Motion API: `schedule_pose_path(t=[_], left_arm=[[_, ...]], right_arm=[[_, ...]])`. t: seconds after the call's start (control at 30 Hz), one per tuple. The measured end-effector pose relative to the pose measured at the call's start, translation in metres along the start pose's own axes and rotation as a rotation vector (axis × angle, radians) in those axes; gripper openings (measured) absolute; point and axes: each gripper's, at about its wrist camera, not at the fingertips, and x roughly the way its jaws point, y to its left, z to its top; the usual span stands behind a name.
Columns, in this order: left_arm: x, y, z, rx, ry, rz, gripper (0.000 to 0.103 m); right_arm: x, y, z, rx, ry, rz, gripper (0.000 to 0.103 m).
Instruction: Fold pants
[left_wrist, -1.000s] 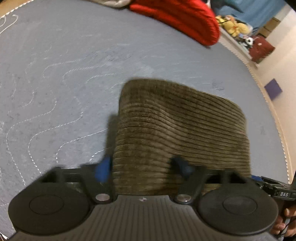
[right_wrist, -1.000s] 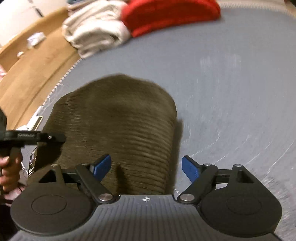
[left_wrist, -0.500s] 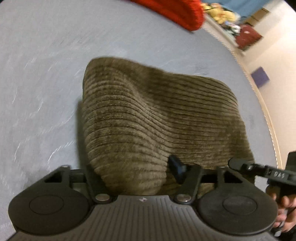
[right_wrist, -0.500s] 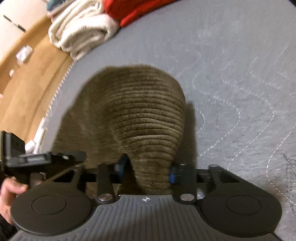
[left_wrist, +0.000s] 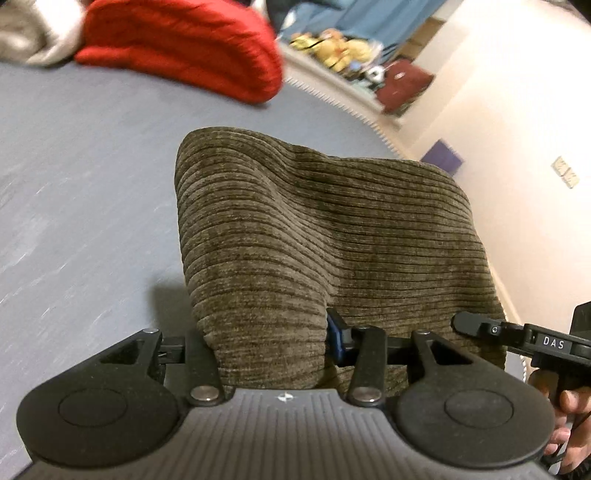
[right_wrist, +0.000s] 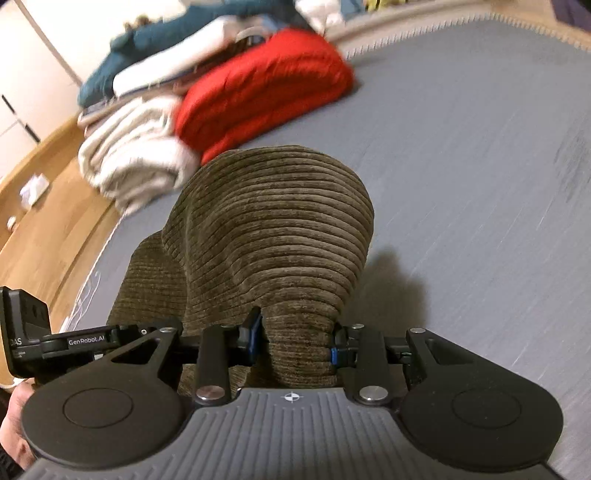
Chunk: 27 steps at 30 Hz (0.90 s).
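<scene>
- "DAS" reads on the right gripper (left_wrist: 546, 341) seen from the left; "GenRobot.AI" on the left gripper (right_wrist: 86, 341) seen from the right.
- Left gripper's jaws are closing on the near edge of the brown corduroy pants (left_wrist: 314, 236); right gripper clamps a bunched fold.
- Pants drape forward over the grey mat (right_wrist: 480, 166).
- Beyond: red blanket (right_wrist: 258, 88), white towels (right_wrist: 129, 155).

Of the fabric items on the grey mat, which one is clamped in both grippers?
The brown corduroy pants: bunched between the right gripper and left gripper pads, unlike the red blanket and cream towel lying beyond.
</scene>
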Motion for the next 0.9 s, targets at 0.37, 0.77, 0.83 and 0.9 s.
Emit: schedule_pose_path(t=[0.37,0.77,0.83,0.9], left_arm=[[0.066,-0.035,0.019,0.121,-0.120,0.422,0.078],[0.093,-0.080,-0.055,0.534,0.072,0.357,0.064],[0.099,-0.077,-0.064,0.578,0.066,0.363,0.065],[0.093,-0.076,-0.064,0.575,0.069,0.374,0.066]], right_arm=[[0.027,-0.122,0.055,0.085,-0.056,-0.357,0.065],[0.058,-0.064,0.013,-0.384,0.109,-0.359,0.063],[0.068,-0.064,0.004,-0.404,0.149,-0.374,0.063],[0.070,-0.067,0.001,-0.412,0.148,-0.378,0.063]])
